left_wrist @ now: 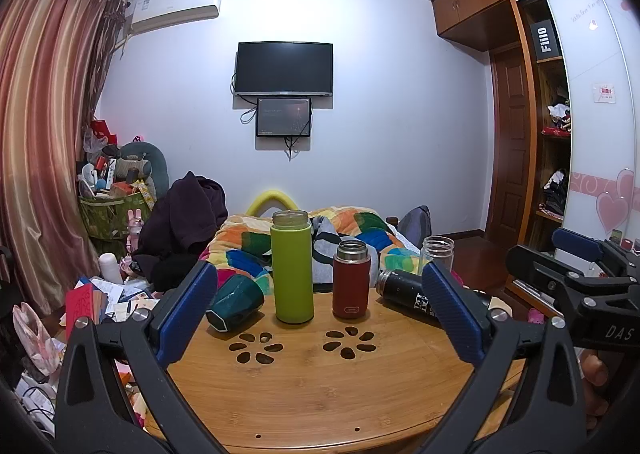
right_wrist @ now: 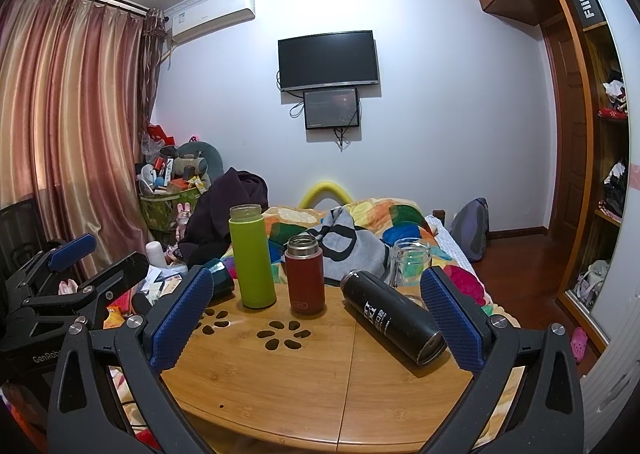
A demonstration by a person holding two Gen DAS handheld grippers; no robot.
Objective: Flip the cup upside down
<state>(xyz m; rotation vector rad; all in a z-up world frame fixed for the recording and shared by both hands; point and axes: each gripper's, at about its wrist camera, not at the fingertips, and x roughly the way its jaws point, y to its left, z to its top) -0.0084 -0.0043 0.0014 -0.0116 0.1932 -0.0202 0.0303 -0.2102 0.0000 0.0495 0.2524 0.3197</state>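
On the round bamboo table [left_wrist: 320, 386] stand a tall green flask [left_wrist: 292, 268] and a short red flask [left_wrist: 351, 280], both upright and open-topped. A dark green cup [left_wrist: 236, 304] lies on its side at the table's left, and a black flask [right_wrist: 394, 316] lies on its side at the right. A clear glass jar [right_wrist: 412, 262] stands upright behind the black flask. My left gripper [left_wrist: 320, 312] is open and empty, short of the cups. My right gripper [right_wrist: 316, 318] is open and empty; its right finger [right_wrist: 452, 322] is beside the black flask's near end.
A bed with a colourful quilt [left_wrist: 360, 230] lies behind the table. Clutter and papers [left_wrist: 108, 294] crowd the floor at the left by the curtain. A wardrobe [left_wrist: 552, 142] stands at the right. The table's front half has flower-shaped cutouts [left_wrist: 304, 342].
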